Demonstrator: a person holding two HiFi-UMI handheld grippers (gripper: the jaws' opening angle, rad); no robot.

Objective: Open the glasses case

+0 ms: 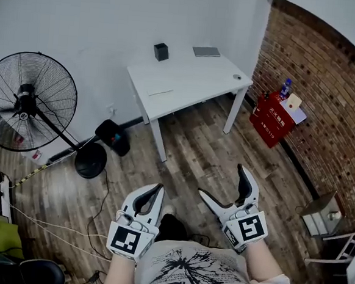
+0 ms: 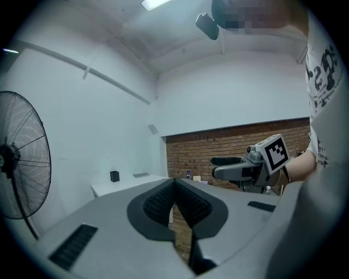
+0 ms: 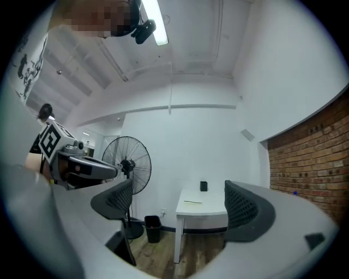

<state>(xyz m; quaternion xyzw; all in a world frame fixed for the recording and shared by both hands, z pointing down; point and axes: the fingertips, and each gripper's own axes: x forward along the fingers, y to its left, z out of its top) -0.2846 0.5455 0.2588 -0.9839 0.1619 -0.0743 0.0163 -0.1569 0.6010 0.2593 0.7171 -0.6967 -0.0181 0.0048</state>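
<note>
- Glasses case, head view: I cannot pick it out for certain. The likeliest candidate is the flat grey object (image 1: 206, 51) at the far edge of the white table (image 1: 188, 78), near a small black box (image 1: 161, 51). The left gripper (image 1: 156, 190) and right gripper (image 1: 221, 181) both hover well short of the table, so the step in hand is judged to be the approach. Closing in squarely on the table's near edge should bring the object within reach of both.
- Left gripper view: its ribbed pads (image 2: 163, 200) meet with nothing between them, so it is clenched and empty. The table lies well ahead, with the black box and the grey object on it. These jaws would have to part before they could pin the case's base.
- Right gripper view: the jaws stand wide apart and empty, with the table framed between them well ahead. Released like this, it suits lifting the lid at the seam opposite the hinge, slowly, while the other gripper steadies the base.
</note>
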